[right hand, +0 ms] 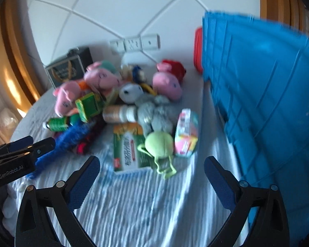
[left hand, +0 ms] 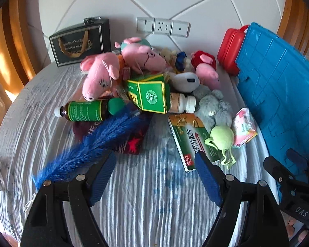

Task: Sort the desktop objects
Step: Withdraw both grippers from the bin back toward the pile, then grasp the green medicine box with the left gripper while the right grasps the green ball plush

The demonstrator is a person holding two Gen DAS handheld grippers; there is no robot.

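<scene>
A heap of objects lies on the striped cloth: pink pig plush toys [left hand: 101, 76], a green box [left hand: 148, 94], a green-labelled brown bottle [left hand: 86, 111], a white-capped bottle [left hand: 183, 103], a grey plush [left hand: 214, 109], a green medicine box [left hand: 191, 140], a light green plush ball [left hand: 222, 138], a pink snack packet [left hand: 244, 127] and a blue feathery plume [left hand: 96, 142]. My left gripper [left hand: 154, 160] is open and empty, just short of the heap. My right gripper [right hand: 152, 164] is open and empty, in front of the green ball [right hand: 159, 144] and medicine box [right hand: 127, 148].
A blue plastic crate [left hand: 278, 94] stands at the right, with a red case [left hand: 230, 49] behind it. A black gift box [left hand: 80, 41] leans on the white wall at the back left. Wall sockets [left hand: 162, 26] sit above the heap.
</scene>
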